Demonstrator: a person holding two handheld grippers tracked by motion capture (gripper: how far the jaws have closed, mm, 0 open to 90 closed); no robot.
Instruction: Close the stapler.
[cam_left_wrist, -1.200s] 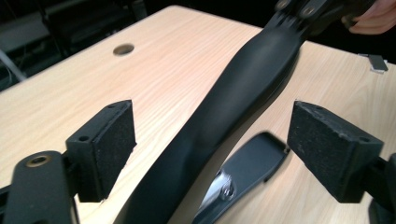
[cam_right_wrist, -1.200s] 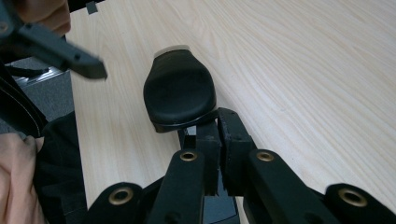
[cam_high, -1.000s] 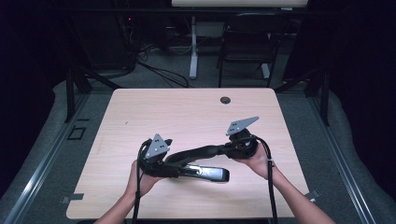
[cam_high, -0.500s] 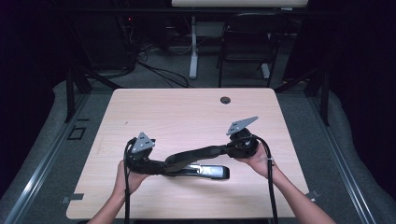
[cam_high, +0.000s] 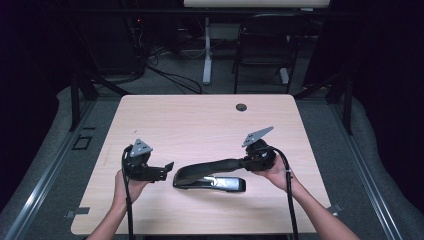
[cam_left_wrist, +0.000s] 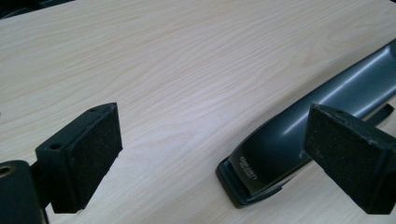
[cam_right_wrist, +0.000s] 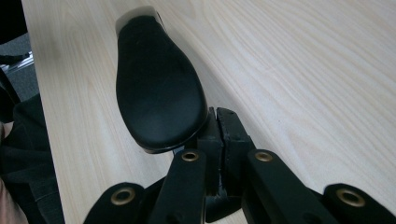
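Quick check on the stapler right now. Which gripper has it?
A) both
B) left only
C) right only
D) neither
C: the right gripper is shut on the raised end of the stapler arm, while the left gripper stands open beside the stapler's other end with a gap of bare table between them.
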